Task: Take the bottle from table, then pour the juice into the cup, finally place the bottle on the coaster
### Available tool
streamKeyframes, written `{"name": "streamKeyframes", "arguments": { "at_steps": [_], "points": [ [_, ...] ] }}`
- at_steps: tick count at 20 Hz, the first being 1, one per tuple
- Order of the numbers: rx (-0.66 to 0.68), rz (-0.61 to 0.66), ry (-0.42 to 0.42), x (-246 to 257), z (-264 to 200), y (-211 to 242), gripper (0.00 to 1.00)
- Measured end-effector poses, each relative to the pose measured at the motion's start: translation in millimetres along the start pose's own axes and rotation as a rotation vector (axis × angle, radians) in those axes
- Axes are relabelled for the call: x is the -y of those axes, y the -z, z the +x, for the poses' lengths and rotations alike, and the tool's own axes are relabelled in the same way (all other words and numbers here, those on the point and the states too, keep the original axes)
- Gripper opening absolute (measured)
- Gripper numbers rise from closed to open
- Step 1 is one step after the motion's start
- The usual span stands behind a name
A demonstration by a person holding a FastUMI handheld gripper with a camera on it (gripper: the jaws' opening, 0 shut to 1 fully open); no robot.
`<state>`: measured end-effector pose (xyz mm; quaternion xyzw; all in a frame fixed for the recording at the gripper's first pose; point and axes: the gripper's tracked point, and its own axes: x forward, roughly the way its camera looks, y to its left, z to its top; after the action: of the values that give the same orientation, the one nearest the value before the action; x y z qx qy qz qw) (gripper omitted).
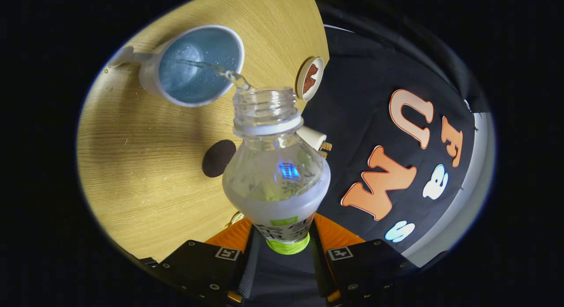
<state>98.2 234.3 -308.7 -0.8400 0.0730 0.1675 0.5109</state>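
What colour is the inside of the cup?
Light blue inside, white outside; the gripper view shows it. The cup stands beyond the bottle, which the gripper holds.

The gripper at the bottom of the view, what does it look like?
The gripper has two blocky black housings, one per side, each bearing a small square black-and-white marker and several round screw heads. The jaws run forward from these housings. Ribbed strips line the inner edges.
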Motion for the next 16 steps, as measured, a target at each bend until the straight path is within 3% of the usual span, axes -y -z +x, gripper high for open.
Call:
{"name": "streamKeyframes", "arguments": {
  "at_steps": [16],
  "points": [
    [0.036, -0.091, 0.033, 18.8, 4.4, -2.2, 0.57]
  ]
}}
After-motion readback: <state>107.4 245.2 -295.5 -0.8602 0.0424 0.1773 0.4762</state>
